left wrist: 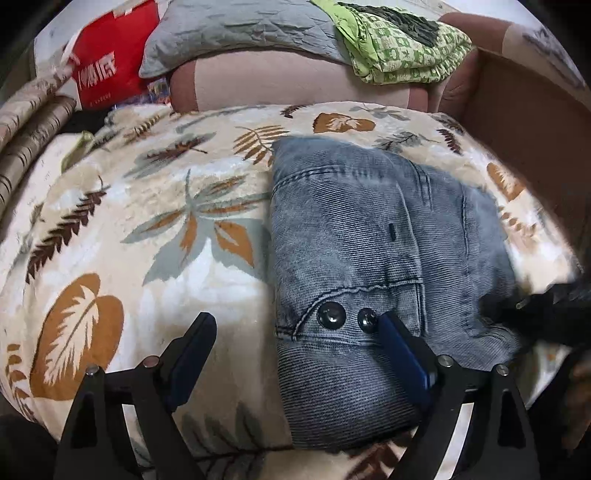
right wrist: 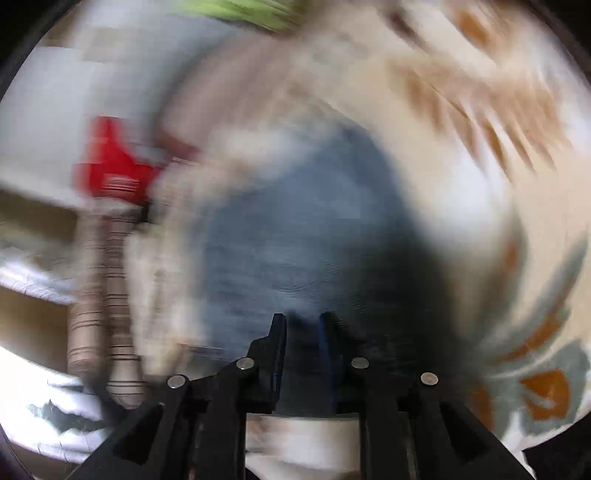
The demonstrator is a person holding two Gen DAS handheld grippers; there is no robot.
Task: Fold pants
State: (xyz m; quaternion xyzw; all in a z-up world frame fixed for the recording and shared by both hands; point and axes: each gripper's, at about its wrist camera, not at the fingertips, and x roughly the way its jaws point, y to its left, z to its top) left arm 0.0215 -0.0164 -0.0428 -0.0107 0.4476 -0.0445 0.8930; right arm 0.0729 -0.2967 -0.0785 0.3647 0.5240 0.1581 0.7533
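The grey-blue denim pants point(left wrist: 369, 258) lie folded into a compact rectangle on a leaf-patterned blanket point(left wrist: 147, 221). My left gripper point(left wrist: 295, 325) is open, its right finger over the pants near two metal buttons point(left wrist: 331, 314), its left finger over the blanket. My right gripper point(right wrist: 303, 325) shows in a heavily blurred right wrist view, its fingers a narrow gap apart in front of the blurred pants point(right wrist: 295, 229). Whether it holds cloth cannot be told. A dark blurred shape at the right edge of the left wrist view point(left wrist: 535, 314) looks like that gripper beside the pants.
A cardboard box point(left wrist: 524, 122) stands at the right. A grey pillow point(left wrist: 240, 33), a green patterned cloth point(left wrist: 399, 48) and a red bag point(left wrist: 107, 62) lie behind on a pink sofa back point(left wrist: 277, 81). Striped folded fabric point(left wrist: 26, 122) is at left.
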